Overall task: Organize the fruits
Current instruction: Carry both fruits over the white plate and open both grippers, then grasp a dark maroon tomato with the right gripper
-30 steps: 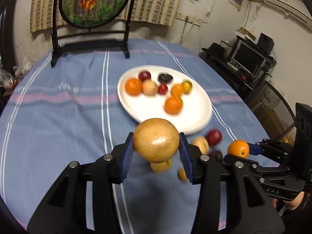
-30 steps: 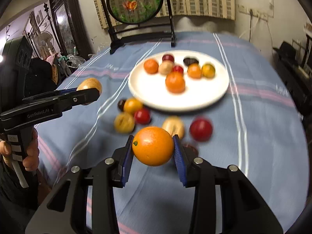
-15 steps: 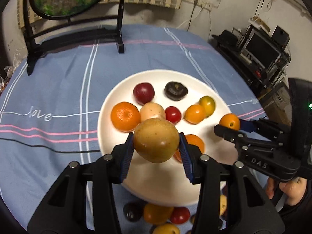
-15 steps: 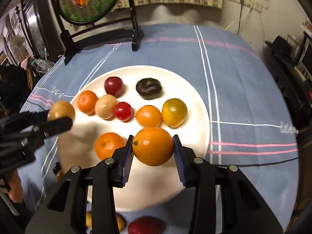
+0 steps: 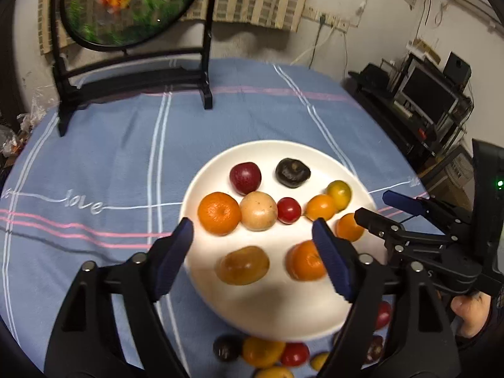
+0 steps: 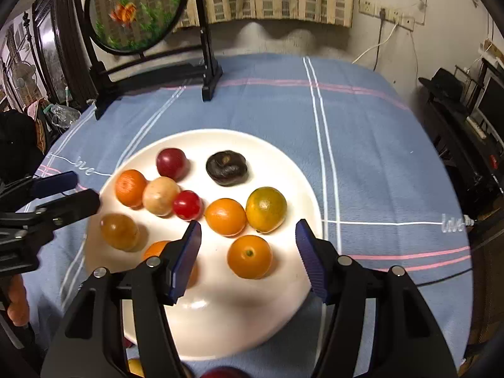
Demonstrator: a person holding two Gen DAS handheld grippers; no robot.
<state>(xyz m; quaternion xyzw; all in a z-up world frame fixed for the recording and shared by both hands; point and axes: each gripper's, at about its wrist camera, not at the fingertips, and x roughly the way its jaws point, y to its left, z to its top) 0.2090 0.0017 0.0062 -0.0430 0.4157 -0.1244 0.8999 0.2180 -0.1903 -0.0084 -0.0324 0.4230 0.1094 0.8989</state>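
Note:
A white plate (image 5: 277, 312) (image 6: 283, 163) on the blue tablecloth holds several fruits. My left gripper (image 5: 252, 252) is open above the plate's near side, over a brown-yellow round fruit (image 5: 242, 265) (image 6: 119, 231) that lies on the plate. My right gripper (image 6: 249, 249) is open above an orange (image 6: 249, 256) (image 5: 348, 226) that lies on the plate. It also shows in the left wrist view (image 5: 387, 211) at the plate's right side. Several loose fruits (image 5: 261, 351) lie on the cloth in front of the plate.
A black stand with a round goldfish panel (image 5: 132, 6) (image 6: 135, 9) is at the table's far side. Shelves with electronics (image 5: 434, 100) stand to the right of the table. The table edge drops off at the right.
Both grippers have opened. The brown-yellow fruit left the left gripper and the orange left the right gripper; both now lie on the plate. Both grippers have pulled back slightly.

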